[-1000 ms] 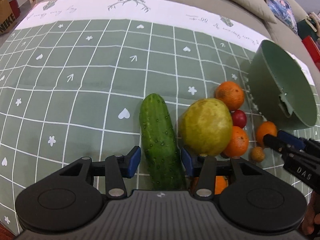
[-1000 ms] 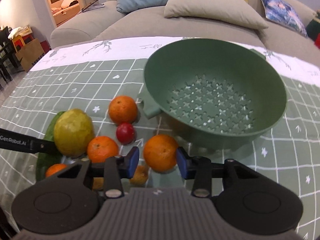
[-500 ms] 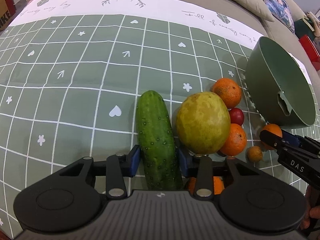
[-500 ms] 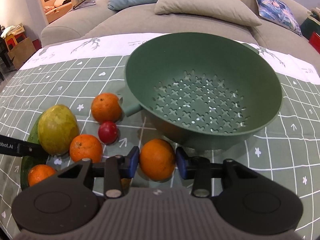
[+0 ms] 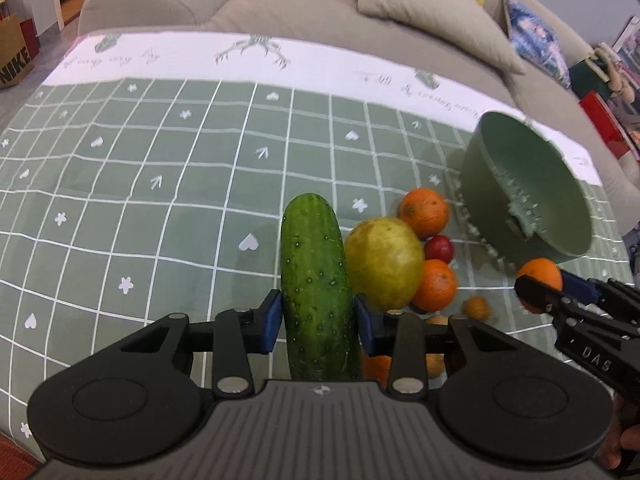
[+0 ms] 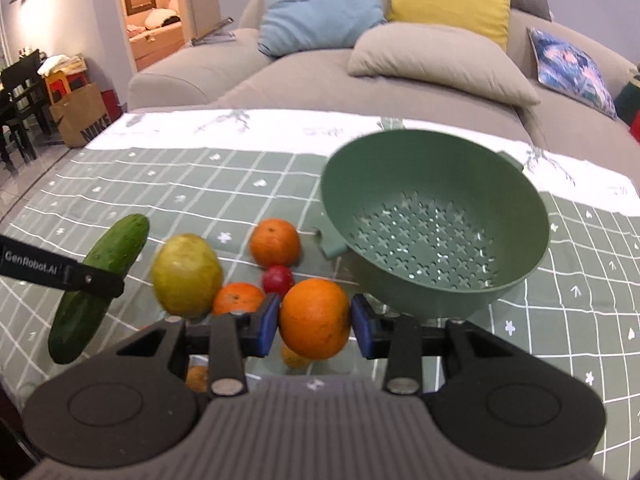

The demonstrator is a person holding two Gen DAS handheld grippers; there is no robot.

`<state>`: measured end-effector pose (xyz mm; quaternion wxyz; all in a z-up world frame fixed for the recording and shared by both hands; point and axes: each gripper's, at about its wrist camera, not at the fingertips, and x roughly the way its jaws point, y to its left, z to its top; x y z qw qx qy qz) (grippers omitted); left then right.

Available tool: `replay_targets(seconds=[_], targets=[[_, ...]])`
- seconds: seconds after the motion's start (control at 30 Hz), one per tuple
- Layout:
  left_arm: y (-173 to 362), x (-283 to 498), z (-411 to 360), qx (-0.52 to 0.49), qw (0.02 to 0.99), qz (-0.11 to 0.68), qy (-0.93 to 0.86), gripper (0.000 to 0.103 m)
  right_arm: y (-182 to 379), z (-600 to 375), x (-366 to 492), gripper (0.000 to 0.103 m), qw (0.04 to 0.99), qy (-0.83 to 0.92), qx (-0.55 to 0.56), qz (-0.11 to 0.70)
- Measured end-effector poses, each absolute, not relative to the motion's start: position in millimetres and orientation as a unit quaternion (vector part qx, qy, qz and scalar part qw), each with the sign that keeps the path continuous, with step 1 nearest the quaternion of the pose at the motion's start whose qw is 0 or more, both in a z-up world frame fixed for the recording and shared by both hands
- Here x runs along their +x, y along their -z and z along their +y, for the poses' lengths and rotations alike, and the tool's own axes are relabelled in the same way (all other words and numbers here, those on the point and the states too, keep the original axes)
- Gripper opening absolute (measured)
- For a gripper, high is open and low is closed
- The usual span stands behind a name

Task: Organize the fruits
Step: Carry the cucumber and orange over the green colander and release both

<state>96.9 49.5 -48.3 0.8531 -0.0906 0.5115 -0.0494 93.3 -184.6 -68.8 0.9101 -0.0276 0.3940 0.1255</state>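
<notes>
My left gripper (image 5: 316, 320) is shut on a green cucumber (image 5: 314, 280) and holds it above the table; the cucumber also shows in the right wrist view (image 6: 100, 276). My right gripper (image 6: 314, 322) is shut on an orange (image 6: 315, 319), lifted in front of the green colander (image 6: 432, 224). On the cloth lie a yellow-green pear-like fruit (image 6: 186, 274), two oranges (image 6: 275, 242) (image 6: 237, 298) and a small red fruit (image 6: 278, 279). The colander (image 5: 524, 196) is at the right in the left wrist view.
The table has a green checked cloth (image 5: 160, 200) with a white far border. A beige sofa (image 6: 360, 80) with cushions runs behind it. Small brownish fruits (image 5: 476, 307) lie near the pile. A paper bag (image 6: 82, 120) stands on the floor at left.
Both grippers have risen with their loads: the cucumber is lifted off the cloth and the orange is raised toward the colander's rim. Both views now show more of the sofa.
</notes>
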Motion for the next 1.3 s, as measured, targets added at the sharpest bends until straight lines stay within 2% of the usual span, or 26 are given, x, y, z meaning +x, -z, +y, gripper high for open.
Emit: replay_targets(seconds=[0.27, 0.6, 0.9, 1.3], targets=[[2, 96, 24, -0.09, 0.869, 0.475, 0.103, 0.043, 31, -196, 77, 0.035, 0.923, -0.141, -0.024, 0.358], [-25, 152, -46, -0.087, 0.859, 0.466, 0.195, 0.043, 4, -229, 111, 0.035, 0.921, -0.152, -0.029, 0.357], [-1, 217, -110, -0.069, 0.834, 0.495, 0.232, 0.043, 21, -259, 167, 0.035, 0.903, -0.156, -0.052, 0.397], [59, 258, -137, -0.029, 0.802, 0.556, 0.218, 0.043, 71, -268, 228, 0.035, 0.856, -0.188, -0.112, 0.468]])
